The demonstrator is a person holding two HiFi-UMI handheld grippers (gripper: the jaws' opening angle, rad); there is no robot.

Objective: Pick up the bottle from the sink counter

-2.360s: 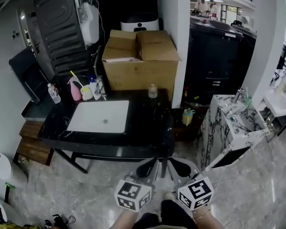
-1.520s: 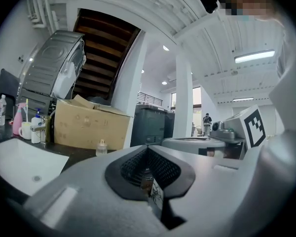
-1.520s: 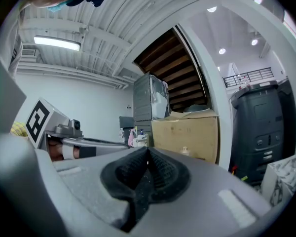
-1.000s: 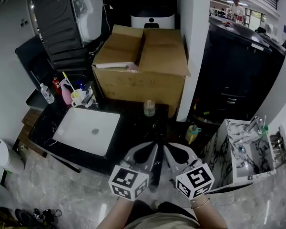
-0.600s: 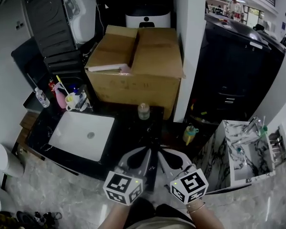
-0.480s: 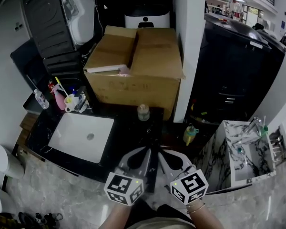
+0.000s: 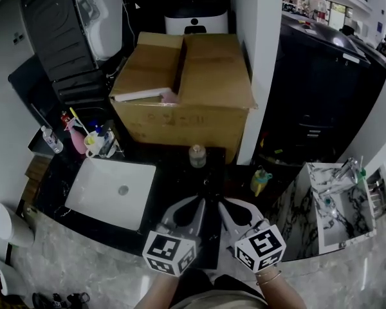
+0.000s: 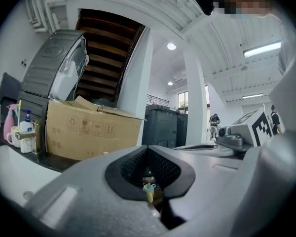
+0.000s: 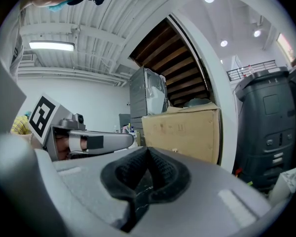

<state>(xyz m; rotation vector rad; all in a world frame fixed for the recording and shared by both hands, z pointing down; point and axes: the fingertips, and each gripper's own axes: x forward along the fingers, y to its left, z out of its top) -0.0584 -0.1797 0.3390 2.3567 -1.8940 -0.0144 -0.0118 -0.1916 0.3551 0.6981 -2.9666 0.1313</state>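
Note:
A small clear bottle [image 7: 197, 155] with a pale cap stands upright on the black sink counter [image 7: 175, 180], just in front of a cardboard box [image 7: 186, 89]. Both grippers hang side by side over the counter's front edge, well short of the bottle. My left gripper [image 7: 197, 205] is shut with nothing in it, and so is my right gripper [image 7: 222, 206]. In the left gripper view the jaws [image 8: 148, 149] meet, and the bottle's cap [image 8: 104, 153] peeks over them. The right gripper view shows its jaws [image 9: 148, 152] pressed together too.
A white sink basin [image 7: 112, 192] is set in the counter's left half. Toiletries and a pink spray bottle [image 7: 90, 140] crowd its back left corner. A yellow bottle [image 7: 260, 180] stands on the floor to the right, beside a marble cabinet [image 7: 334, 205]. A white bin [image 7: 9, 224] is at far left.
The counter and bottle have come nearer in the head view, and both grippers now reach over the counter's front edge. Both grippers stay shut and empty.

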